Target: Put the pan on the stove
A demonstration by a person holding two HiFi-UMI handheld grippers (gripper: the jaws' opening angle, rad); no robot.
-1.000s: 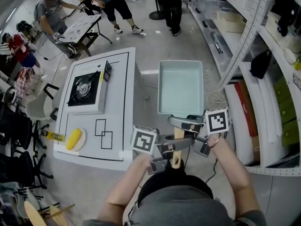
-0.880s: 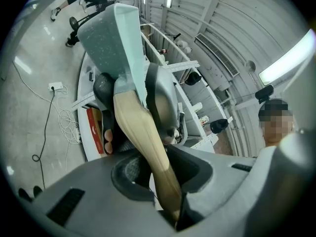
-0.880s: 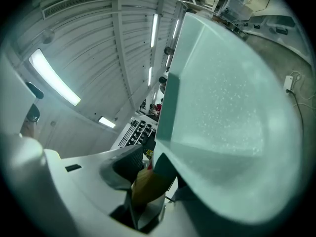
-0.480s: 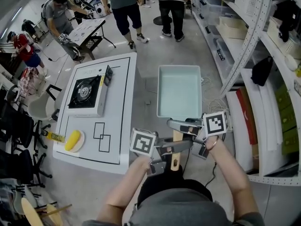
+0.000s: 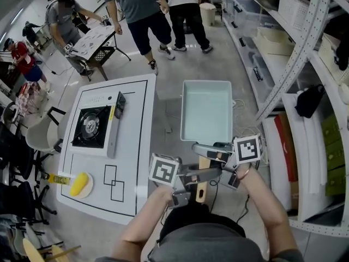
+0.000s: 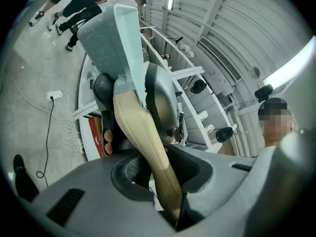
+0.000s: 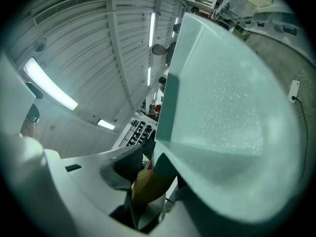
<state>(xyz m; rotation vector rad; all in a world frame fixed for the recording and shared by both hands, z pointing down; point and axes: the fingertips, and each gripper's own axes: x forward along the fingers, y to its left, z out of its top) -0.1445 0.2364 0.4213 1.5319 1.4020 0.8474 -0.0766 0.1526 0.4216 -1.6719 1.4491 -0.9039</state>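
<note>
A mint-green rectangular pan point(image 5: 206, 109) with a wooden handle point(image 5: 201, 174) hangs in the air over the floor, right of the white table point(image 5: 136, 146). My left gripper point(image 5: 203, 176) is shut on the handle's lower part, reaching in from the left. My right gripper point(image 5: 204, 148) is shut on the handle close to the pan, reaching in from the right. In the left gripper view the handle point(image 6: 143, 142) runs up between the jaws to the pan point(image 6: 113, 38). The pan point(image 7: 222, 98) fills the right gripper view. The stove point(image 5: 92, 127), a black-topped portable burner, stands on the table's far left part.
A yellow item on a small plate point(image 5: 80, 184) lies at the table's near left corner, beside black outlined squares point(image 5: 114, 182). Metal shelving point(image 5: 305, 91) lines the right side. Cables point(image 5: 242, 130) trail on the floor. Several people point(image 5: 136, 10) stand beyond the table.
Both grippers keep their hold on the pan handle. In the head view the table and stove have slid down and left, and the people at the far end show closer.
</note>
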